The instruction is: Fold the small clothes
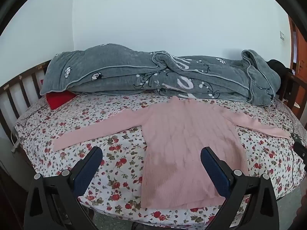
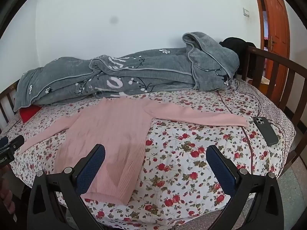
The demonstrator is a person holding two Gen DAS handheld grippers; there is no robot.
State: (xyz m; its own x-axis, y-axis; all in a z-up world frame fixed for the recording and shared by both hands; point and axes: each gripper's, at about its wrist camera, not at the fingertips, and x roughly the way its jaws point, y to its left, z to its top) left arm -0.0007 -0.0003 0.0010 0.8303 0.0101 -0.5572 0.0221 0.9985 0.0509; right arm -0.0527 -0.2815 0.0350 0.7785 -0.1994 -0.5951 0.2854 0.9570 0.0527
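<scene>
So the pink sweater (image 1: 184, 147) is laid out flat on the flowery bedsheet (image 1: 119, 180), both sleeves stretched out sideways, hem right up near the front edge of the mattress and the collar pointing at the grey quilt (image 1: 153, 76). That quilt is bunched in a long roll along the wall side, just beyond the collar, close to touching it. A red thing (image 1: 59, 97) pokes out from under the quilt's end, well clear of the sweater's sleeve. Off the other sleeve's cuff there's a phone (image 2: 265, 132) lying just beside it, with a thin cable trailing across the sheet behind it. Wooden bed rails (image 2: 276, 72) close off both ends past the sleeves. Plenty of bare sheet between the sweater's hem and each sleeve though. The left gripper (image 1: 151, 158) hangs over the front edge by the hem, jaws wide apart, nothing between them but air above the sweater. The right gripper (image 2: 155, 157) is the same deal, jaws spread fully, hovering off the sweater's side over bare sheet, holding nothing.
</scene>
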